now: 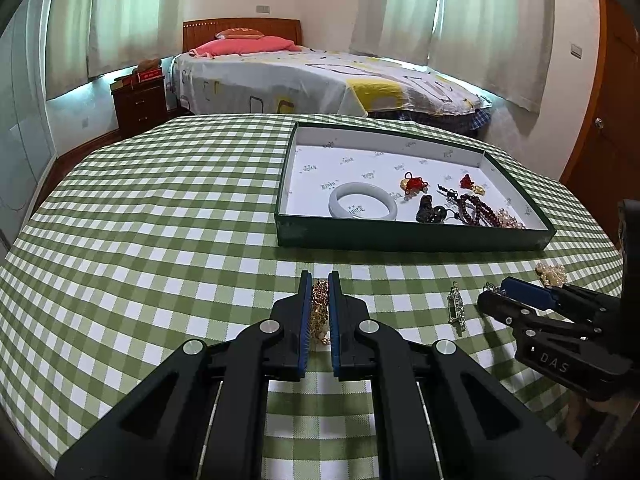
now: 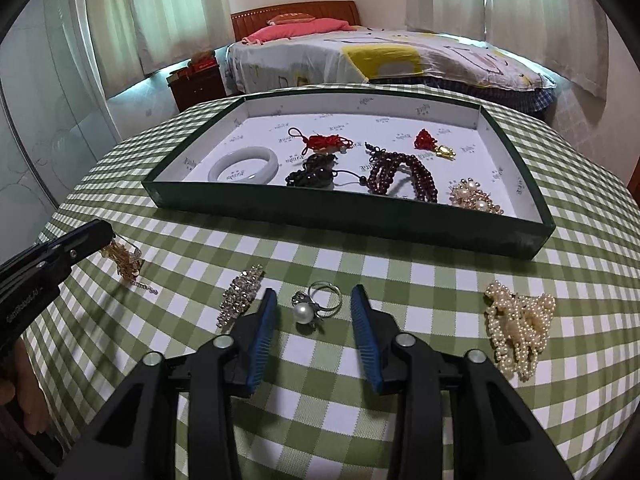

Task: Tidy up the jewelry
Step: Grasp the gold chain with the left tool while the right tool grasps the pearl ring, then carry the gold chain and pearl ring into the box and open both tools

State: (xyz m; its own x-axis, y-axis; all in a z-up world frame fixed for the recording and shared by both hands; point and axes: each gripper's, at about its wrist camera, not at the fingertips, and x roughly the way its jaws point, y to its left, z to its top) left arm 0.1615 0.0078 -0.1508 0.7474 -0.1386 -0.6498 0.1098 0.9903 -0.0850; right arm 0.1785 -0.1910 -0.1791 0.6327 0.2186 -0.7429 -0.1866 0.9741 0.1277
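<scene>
While gold chain (image 1: 320, 312) bunches glittering, pearl ring (image 2: 314, 306) lies flat.

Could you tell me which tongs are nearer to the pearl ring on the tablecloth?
Right. The right tongs straddle the pearl ring, blue pads either side, not yet touching. The left tongs sit away to the ring's left, shut on a gold chain.

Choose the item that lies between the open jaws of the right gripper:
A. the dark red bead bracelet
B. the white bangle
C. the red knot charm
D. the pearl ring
D: in the right wrist view the pearl ring lies on the checked cloth between the right gripper's open jaws.
</scene>
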